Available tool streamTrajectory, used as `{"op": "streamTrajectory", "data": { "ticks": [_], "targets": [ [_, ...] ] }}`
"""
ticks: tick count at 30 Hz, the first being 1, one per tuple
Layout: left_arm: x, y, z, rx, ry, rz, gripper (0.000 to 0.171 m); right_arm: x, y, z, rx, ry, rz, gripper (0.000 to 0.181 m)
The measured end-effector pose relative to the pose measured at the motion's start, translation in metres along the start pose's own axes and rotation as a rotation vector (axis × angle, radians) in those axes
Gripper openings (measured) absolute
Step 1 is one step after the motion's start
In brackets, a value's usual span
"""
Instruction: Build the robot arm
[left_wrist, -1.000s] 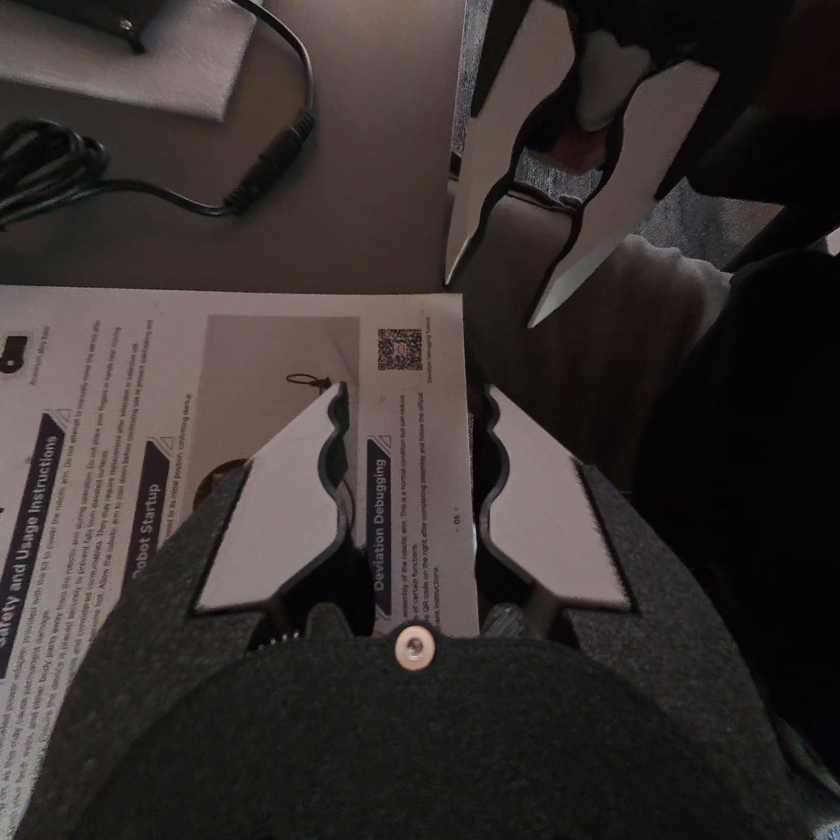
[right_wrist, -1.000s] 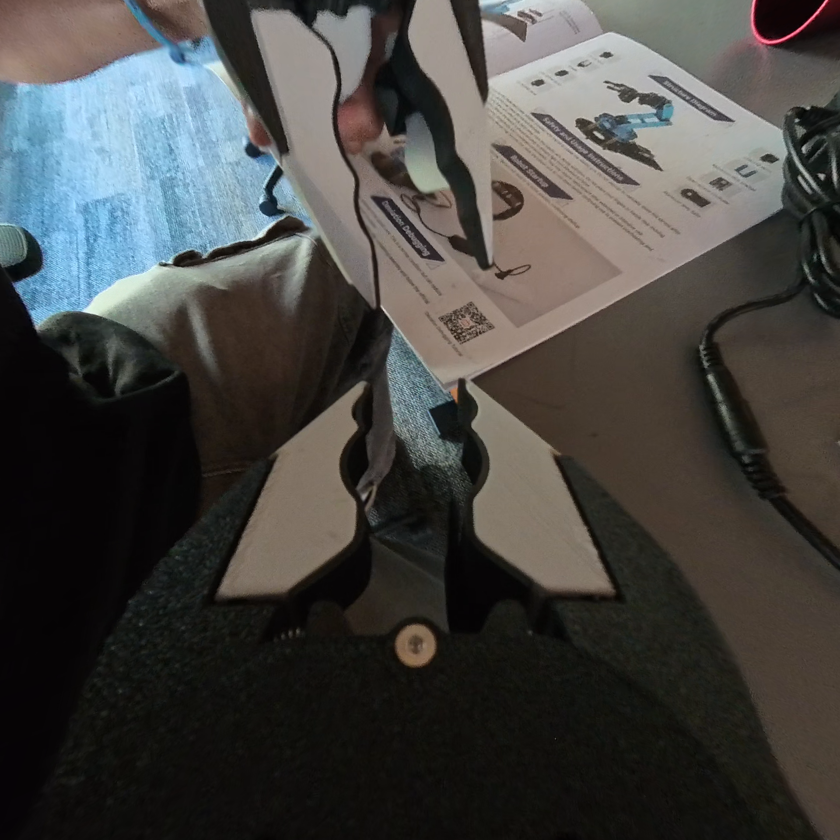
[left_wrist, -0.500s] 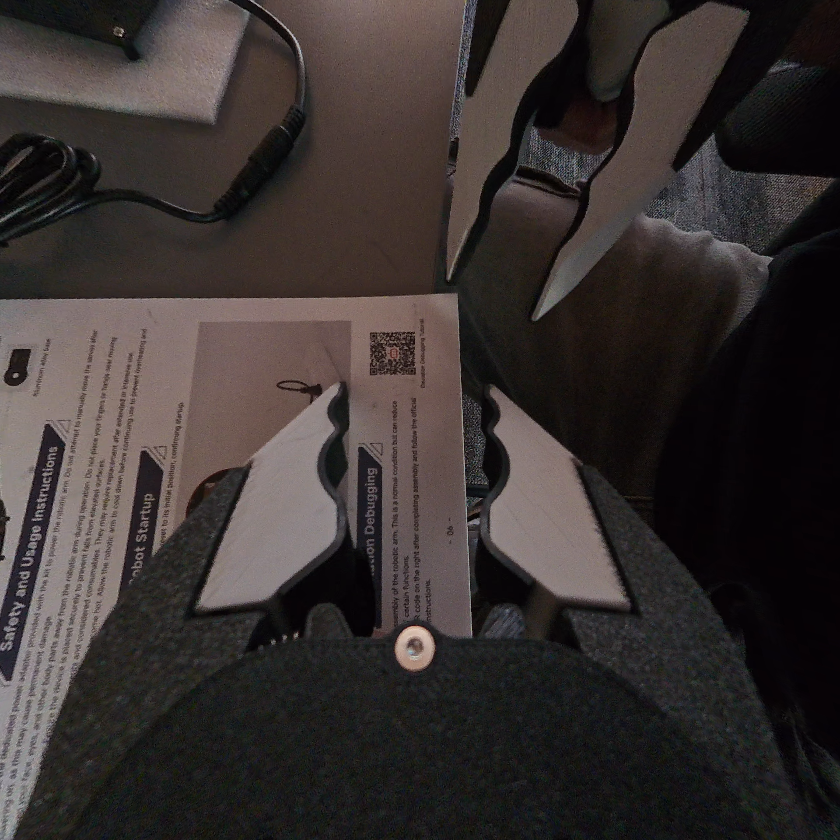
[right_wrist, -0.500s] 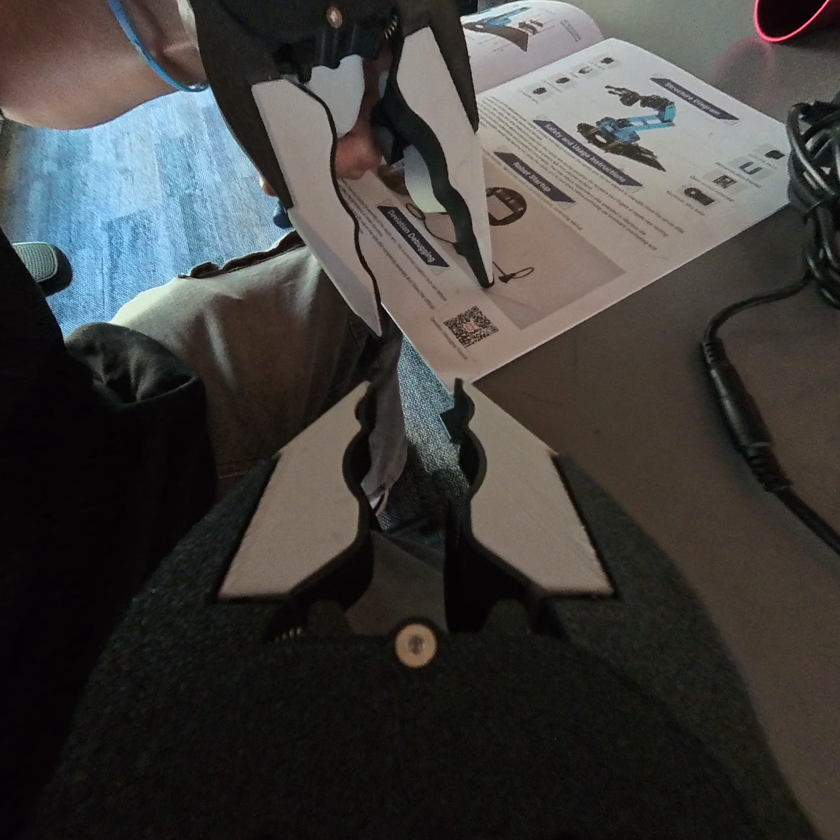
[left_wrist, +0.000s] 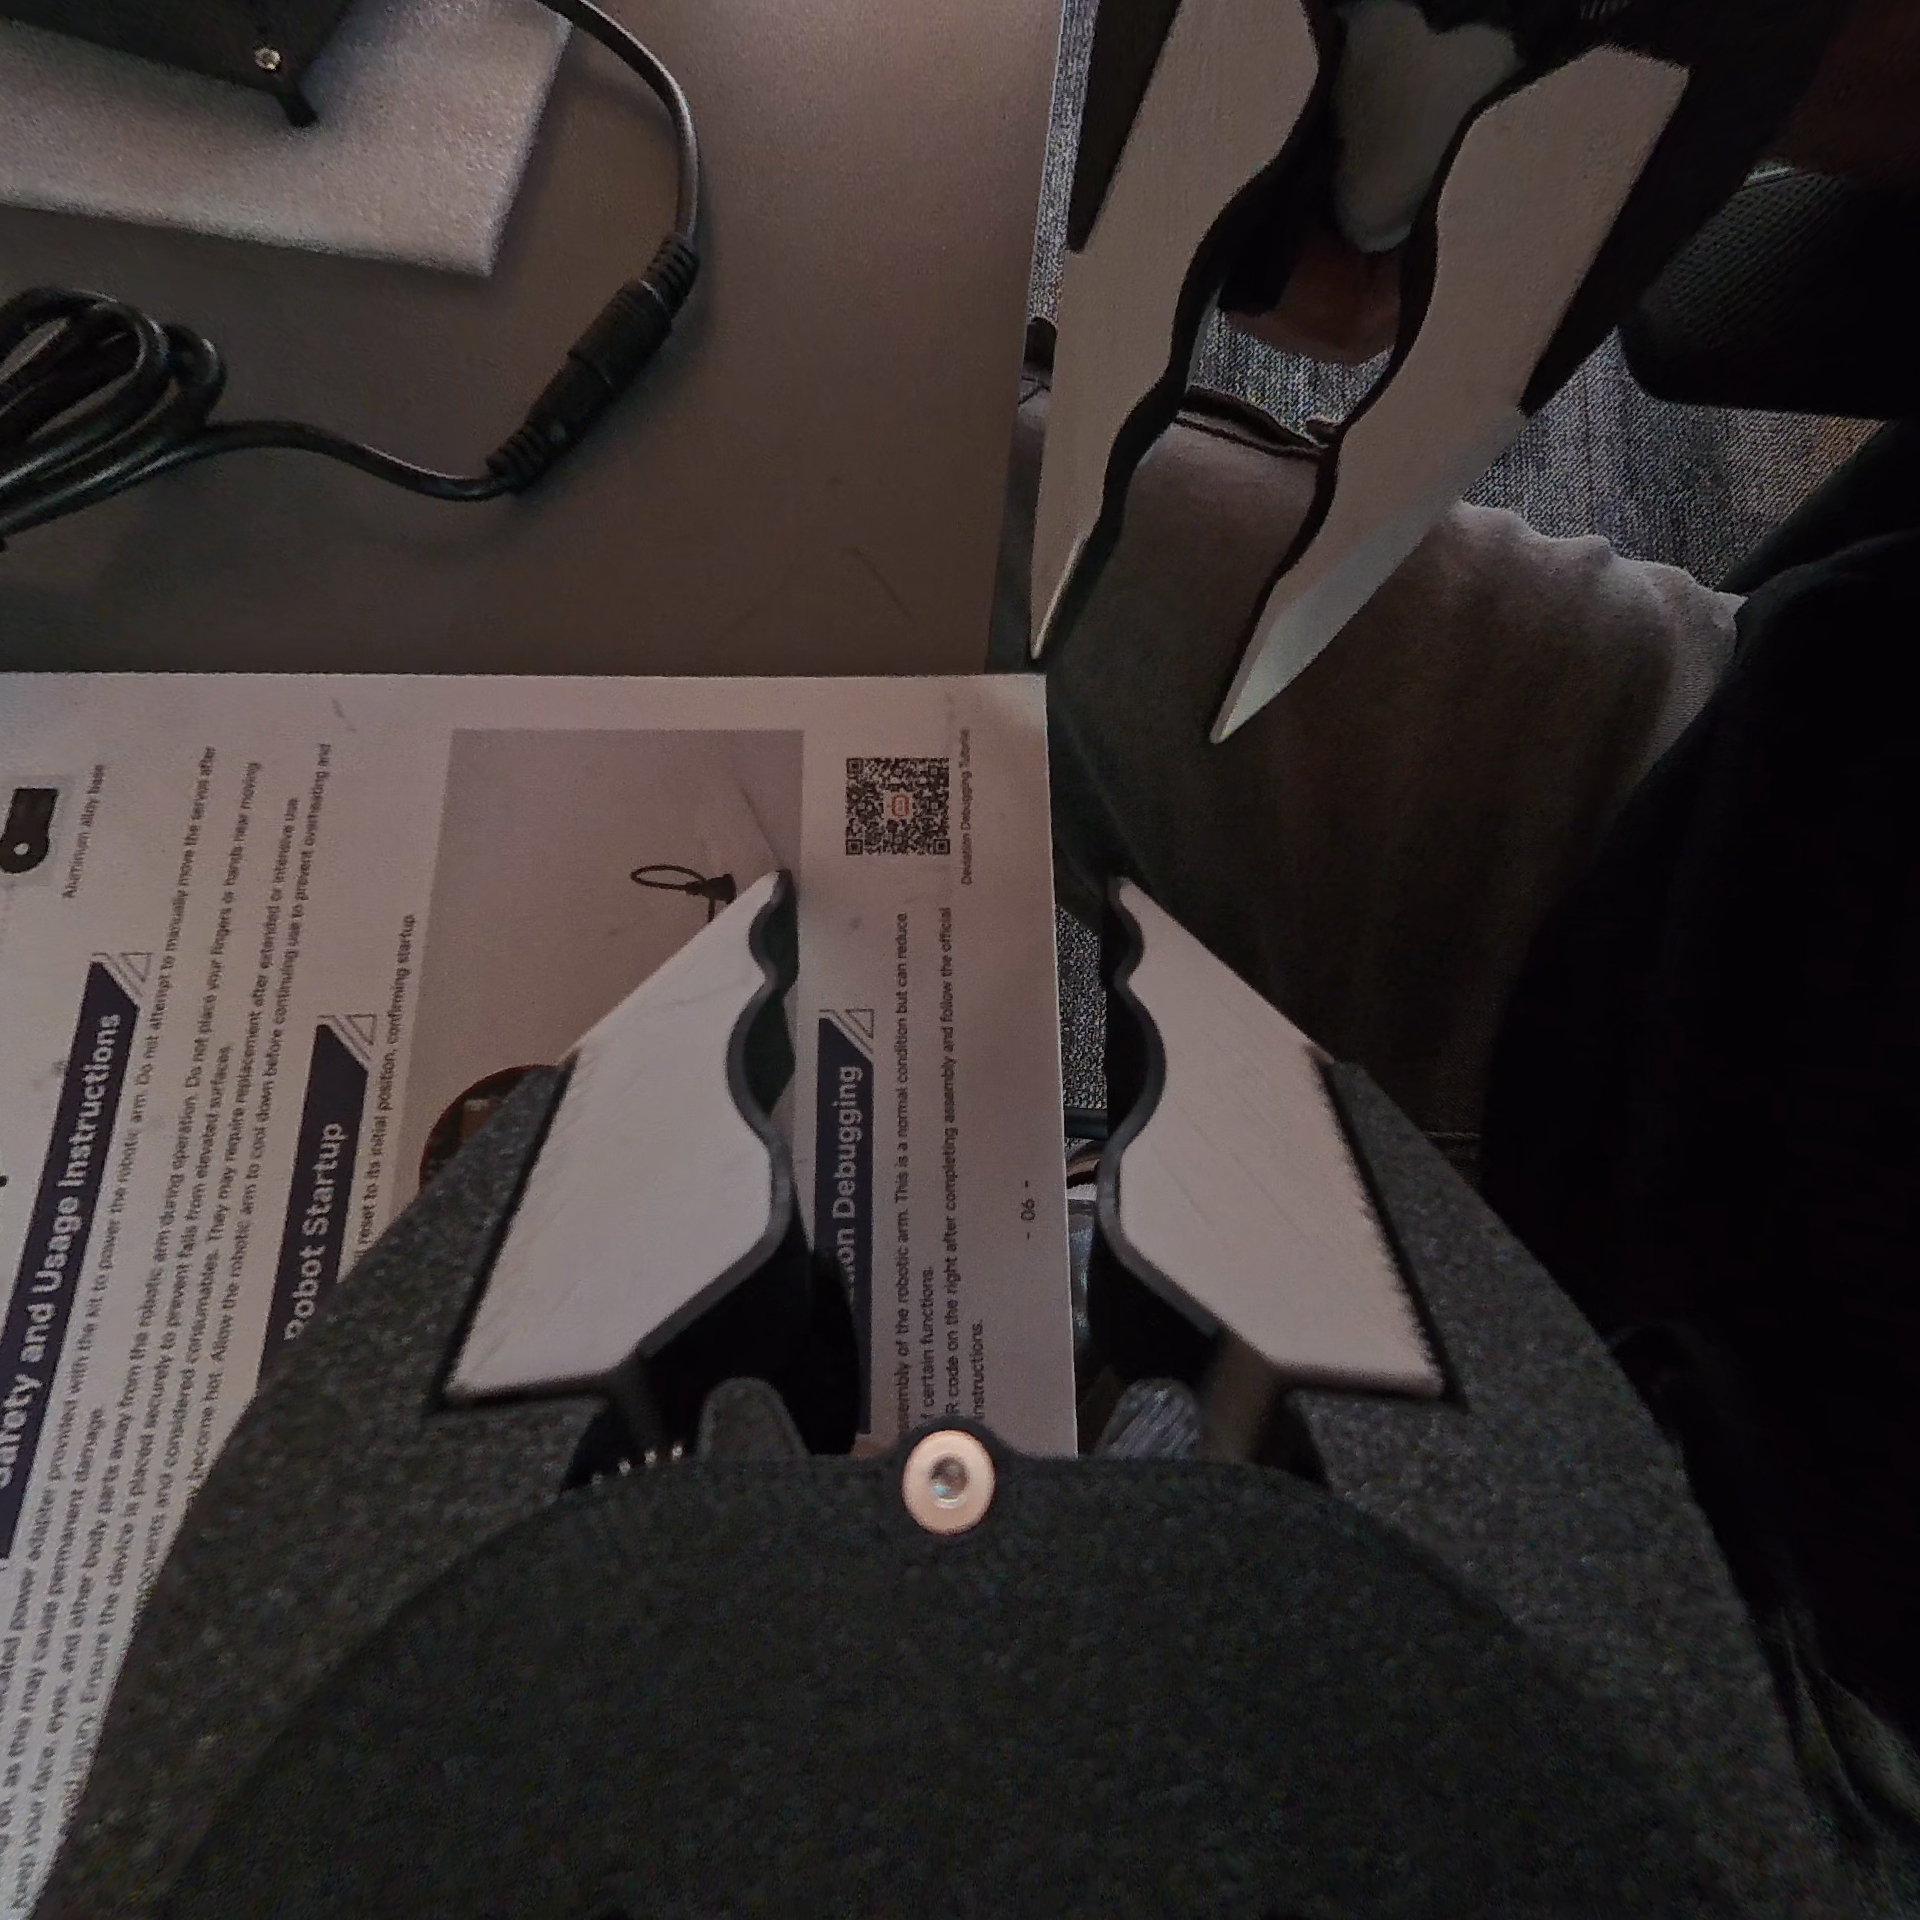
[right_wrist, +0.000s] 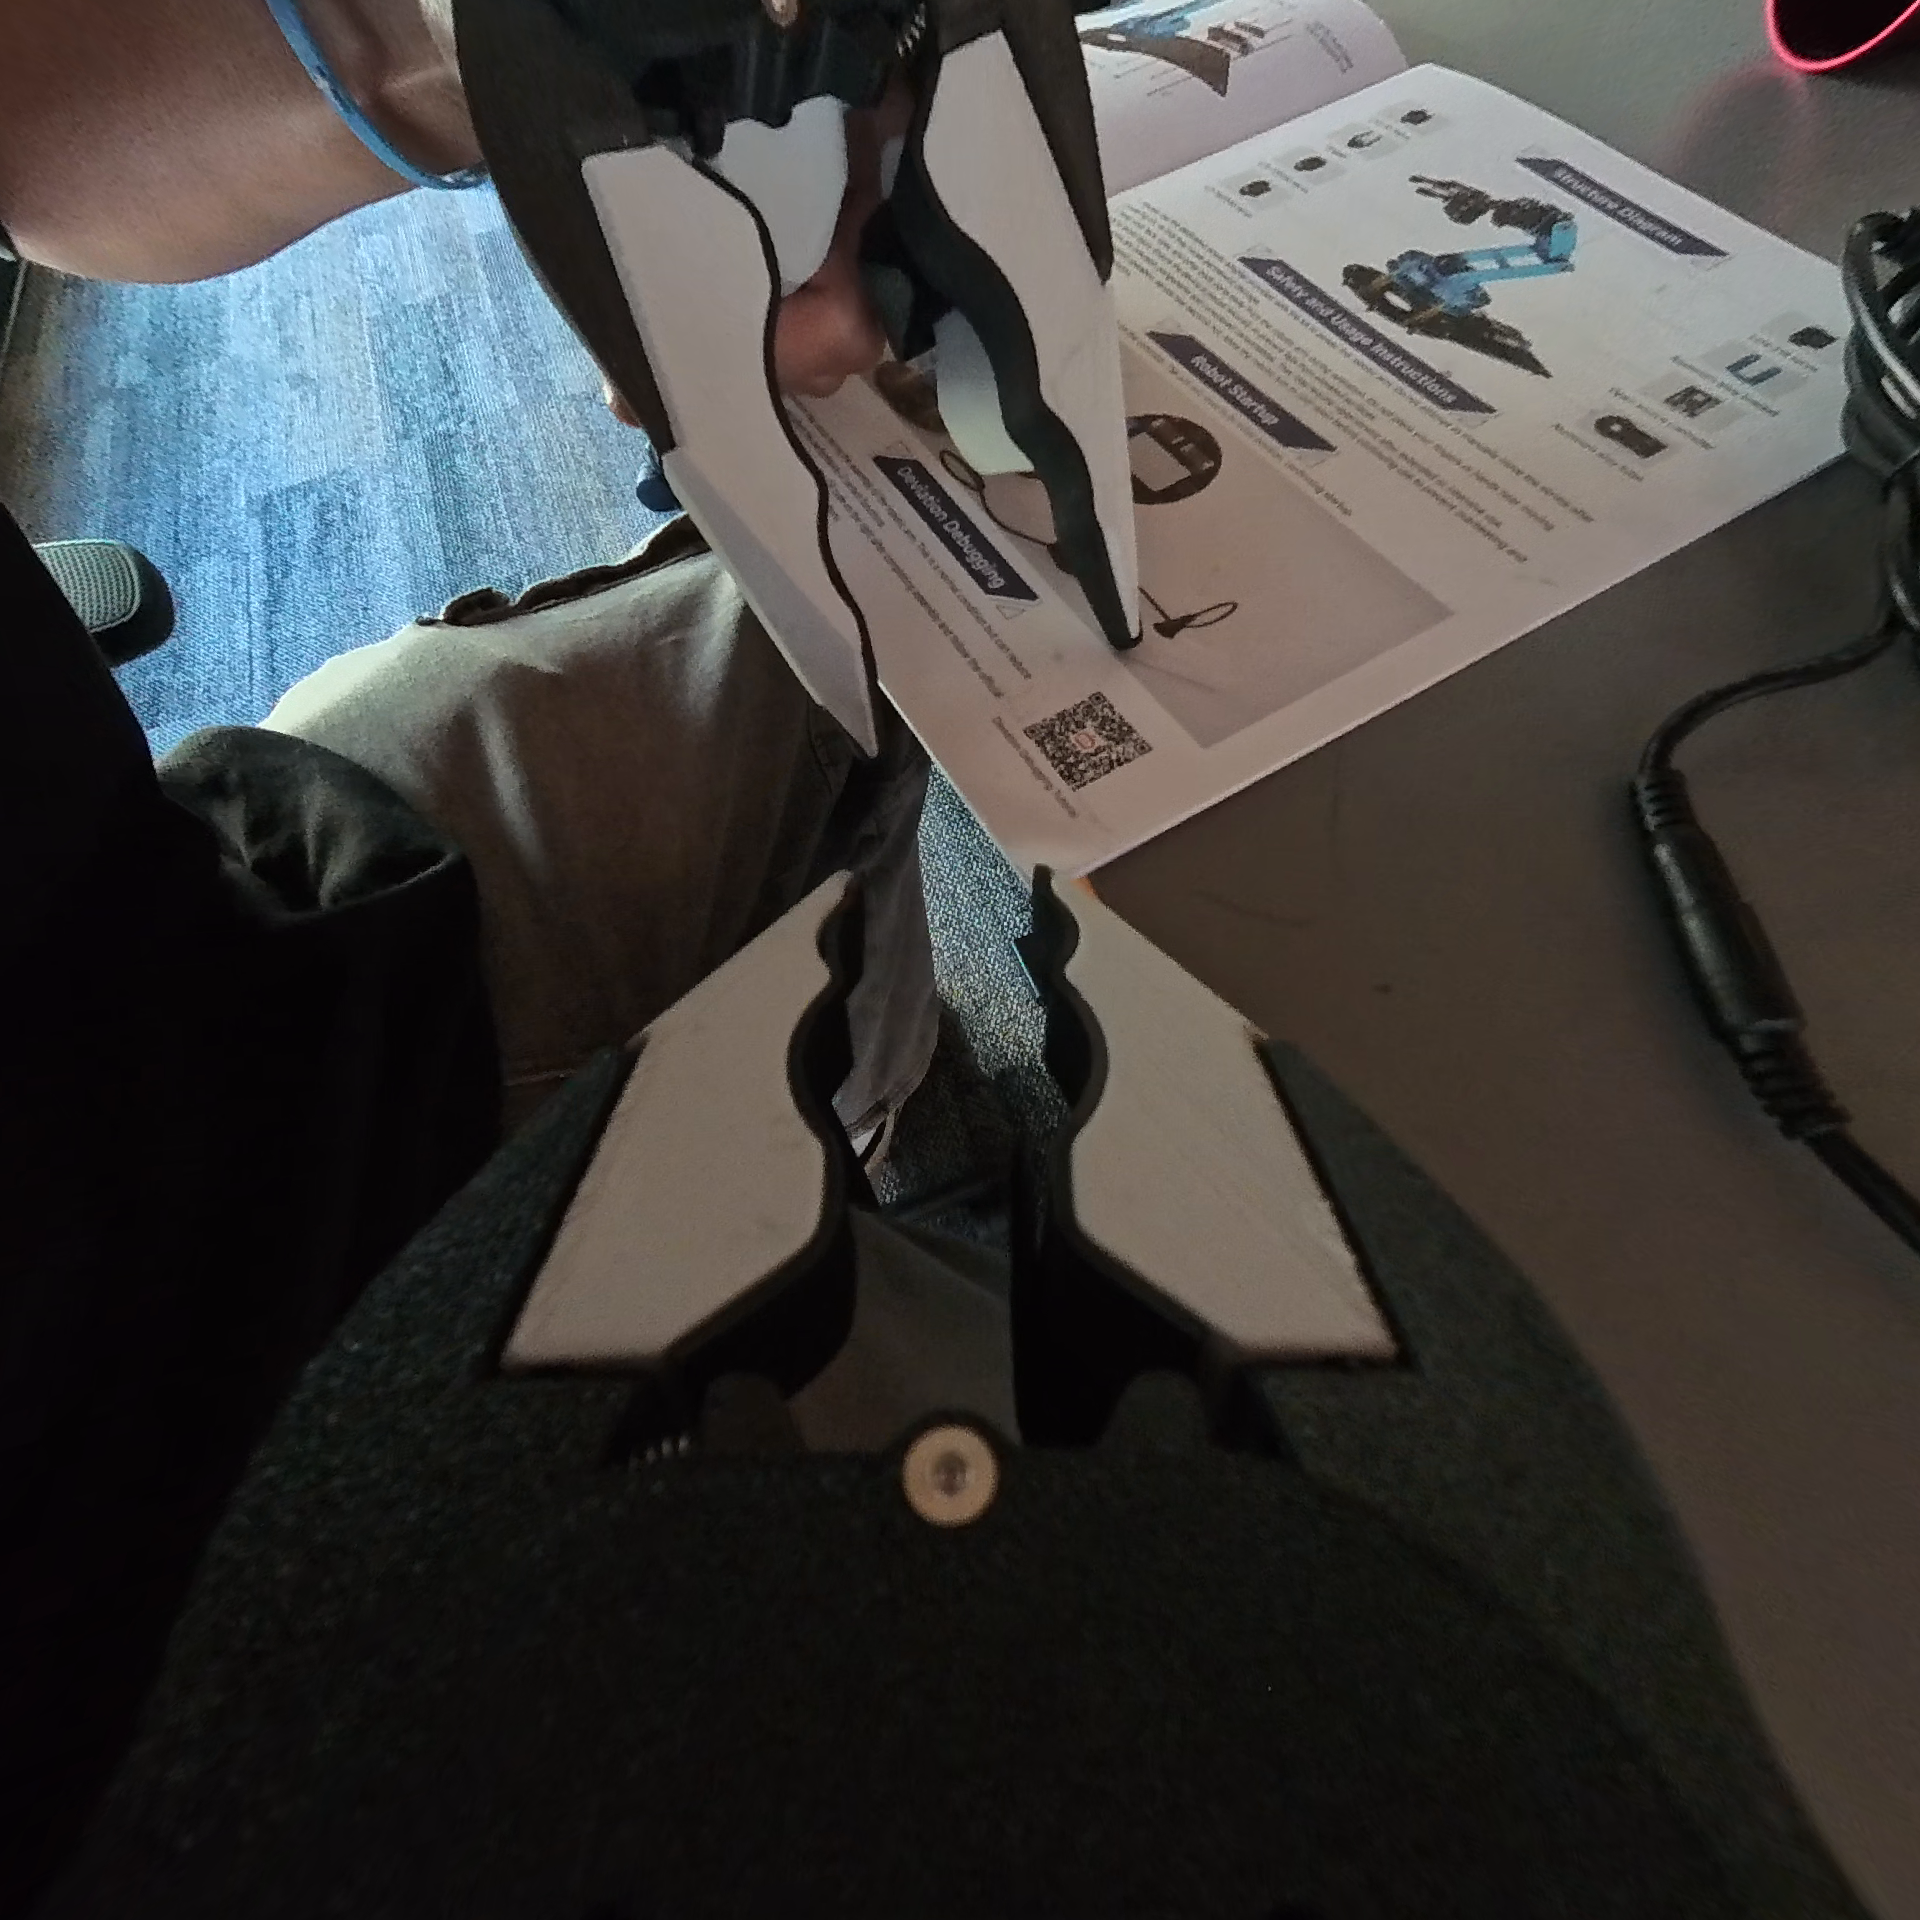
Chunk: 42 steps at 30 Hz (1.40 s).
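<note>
- The left gripper is standing released, jaws spread wide and grasping nothing; one finger tip is touching the open booklet near its corner, the other is hanging past the table edge.
- The booklet is lying flat on the grey table, its near edge level with the table's edge.
- The right gripper is also standing released and empty, hovering at the table edge just beside the booklet's corner, above a person's trouser leg.
- A black cable with a barrel plug is lying on the table beyond the booklet.
- A pale foam pad is sitting farther back.
</note>
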<state>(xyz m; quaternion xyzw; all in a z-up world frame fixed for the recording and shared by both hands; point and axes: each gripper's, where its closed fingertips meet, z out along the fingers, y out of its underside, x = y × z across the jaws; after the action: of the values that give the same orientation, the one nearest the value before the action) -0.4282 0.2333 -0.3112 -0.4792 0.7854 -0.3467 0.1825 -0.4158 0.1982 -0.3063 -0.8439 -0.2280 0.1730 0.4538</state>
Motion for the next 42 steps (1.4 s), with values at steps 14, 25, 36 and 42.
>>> {"op": "streamTrajectory", "data": {
  "ticks": [14,25,36,42],
  "targets": [
    [0.000,0.000,0.000,-0.002,0.002,0.002,0.058,0.000,0.003,0.001,-0.017,-0.005,-0.006,0.028],
    [-0.003,-0.001,0.002,-0.019,-0.033,0.014,0.054,0.001,-0.001,0.002,-0.006,-0.002,-0.012,0.029],
    [0.005,-0.026,0.007,0.049,-0.026,-0.059,0.039,-0.001,-0.010,0.010,0.032,-0.048,-0.009,0.029],
    [0.004,-0.024,0.012,0.021,-0.024,-0.151,0.022,-0.003,-0.013,0.013,0.056,-0.068,-0.015,0.029]
  ]
}}
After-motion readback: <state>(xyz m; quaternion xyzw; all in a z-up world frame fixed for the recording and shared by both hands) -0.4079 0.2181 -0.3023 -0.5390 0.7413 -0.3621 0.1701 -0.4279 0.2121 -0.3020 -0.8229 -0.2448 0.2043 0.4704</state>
